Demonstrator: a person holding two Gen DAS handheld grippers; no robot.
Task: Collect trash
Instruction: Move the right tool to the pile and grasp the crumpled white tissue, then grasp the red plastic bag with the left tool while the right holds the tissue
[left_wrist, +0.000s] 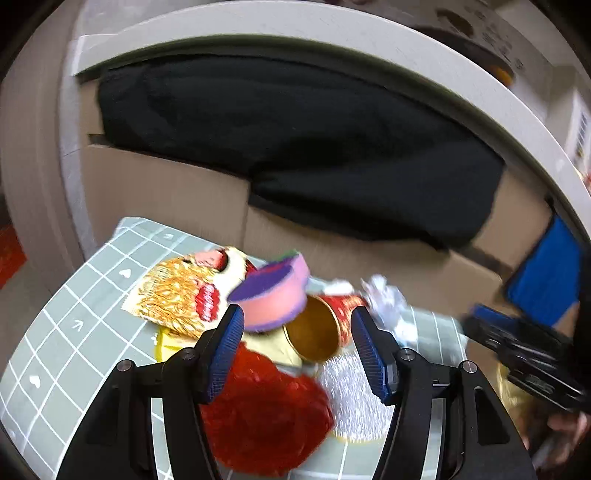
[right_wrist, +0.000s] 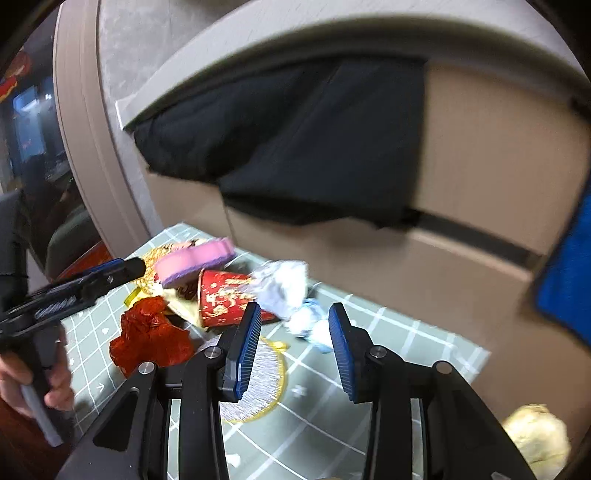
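A pile of trash lies on a green grid mat (left_wrist: 55, 332). It holds a pink and purple sponge (left_wrist: 275, 295), a red paper cup on its side (left_wrist: 325, 325), a noodle wrapper (left_wrist: 181, 295), a crumpled red wrapper (left_wrist: 266, 413) and crumpled white paper (left_wrist: 388, 302). My left gripper (left_wrist: 297, 317) is open just above the sponge and cup. My right gripper (right_wrist: 293, 314) is open and empty near the white paper (right_wrist: 284, 284) and a small blue-white wad (right_wrist: 310, 321). The cup (right_wrist: 225, 299) and sponge (right_wrist: 195, 258) show left of it.
A cardboard box (left_wrist: 166, 192) draped with black cloth (left_wrist: 295, 140) stands behind the mat, under a white ledge. A white round coaster (right_wrist: 258, 376) lies on the mat. A blue object (left_wrist: 546, 273) is at the right. A yellowish crumpled wad (right_wrist: 535, 439) lies low right.
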